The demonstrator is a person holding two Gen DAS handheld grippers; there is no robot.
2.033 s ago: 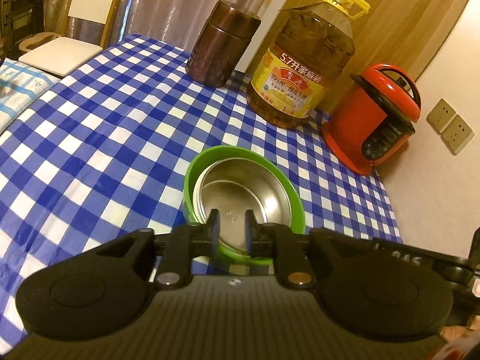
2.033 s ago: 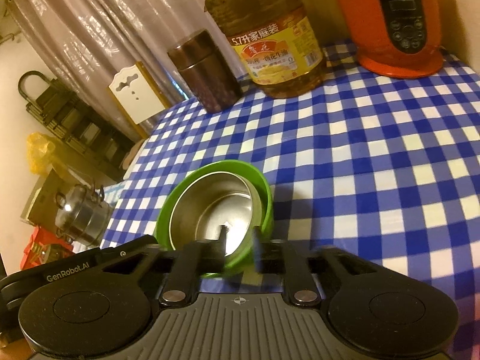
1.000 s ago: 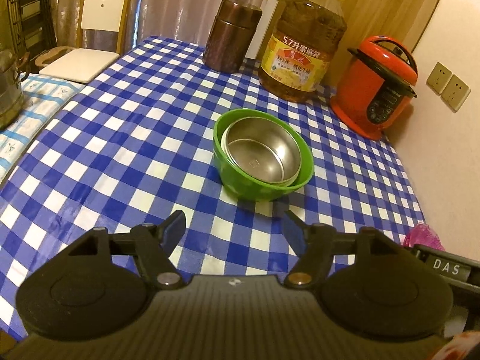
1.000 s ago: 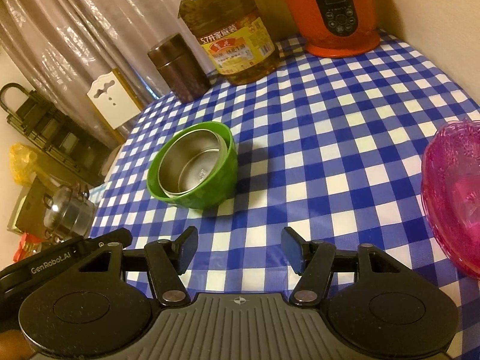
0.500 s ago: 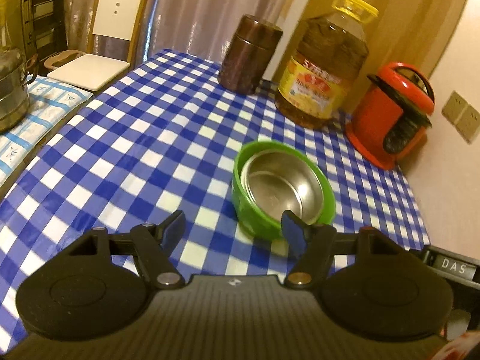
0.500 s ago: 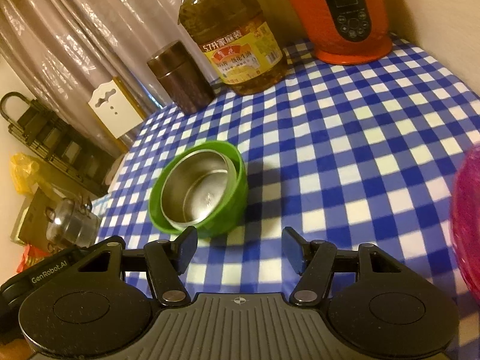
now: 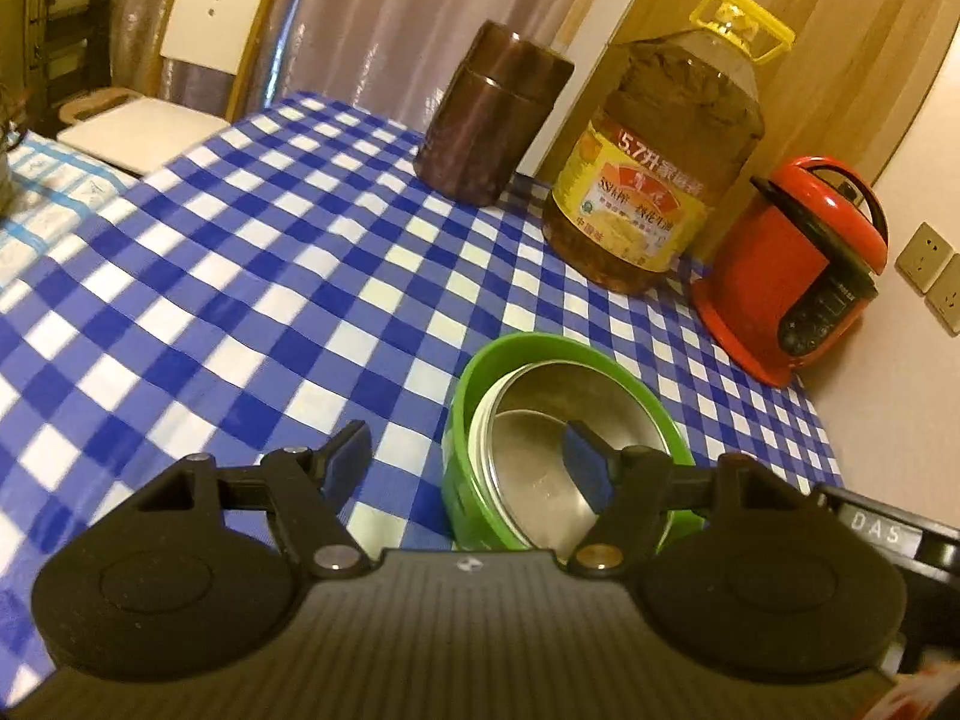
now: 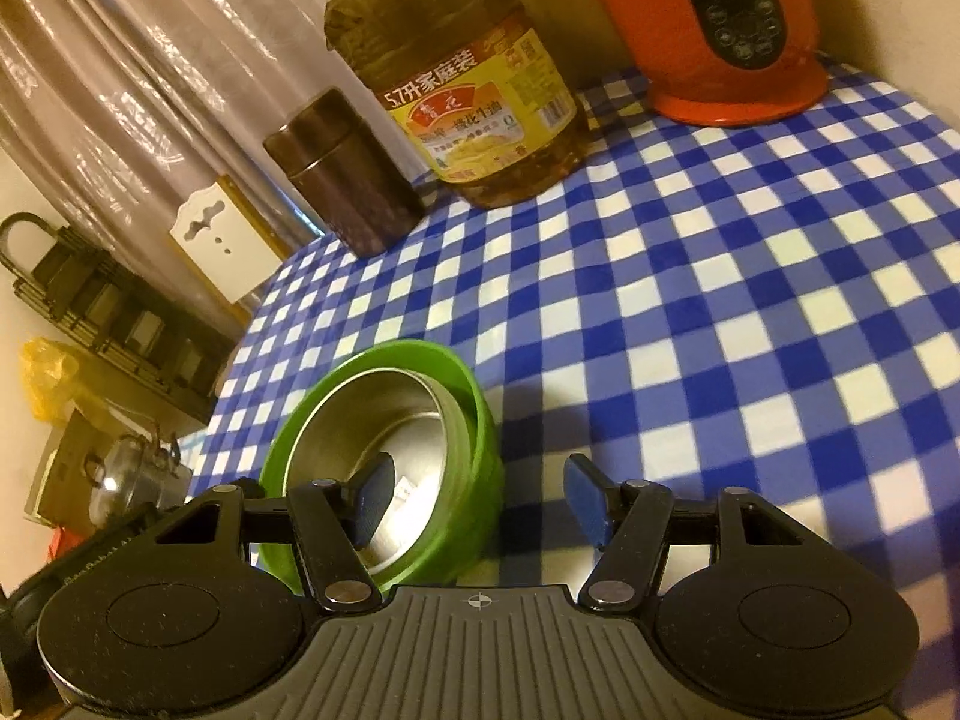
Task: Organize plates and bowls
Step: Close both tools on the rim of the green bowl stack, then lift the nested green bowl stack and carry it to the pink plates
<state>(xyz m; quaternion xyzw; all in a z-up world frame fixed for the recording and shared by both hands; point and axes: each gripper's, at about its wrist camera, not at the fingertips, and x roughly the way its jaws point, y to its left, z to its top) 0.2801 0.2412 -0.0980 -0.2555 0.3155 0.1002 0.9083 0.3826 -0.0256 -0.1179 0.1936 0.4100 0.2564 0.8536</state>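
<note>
A green bowl [image 7: 474, 384] stands on the blue checked tablecloth with a steel bowl [image 7: 540, 420] nested inside it. My left gripper [image 7: 468, 459] is open and straddles the bowls' left rim, one finger outside and one inside the steel bowl. In the right wrist view the green bowl [image 8: 480, 420] and steel bowl [image 8: 372, 414] sit low left. My right gripper [image 8: 477, 495] is open over the bowls' right rim, its left finger inside the steel bowl, its right finger outside.
A brown canister [image 7: 492, 114], a large oil bottle [image 7: 654, 162] and a red cooker [image 7: 792, 264] stand along the table's far edge. A white chair [image 7: 198, 30] stands beyond the table. A steel pot [image 8: 126, 480] sits off the table's left side.
Both grippers have moved down and in toward the nested bowls, staying open. Each now has one finger inside the steel bowl. The pink dish has left the right wrist view.
</note>
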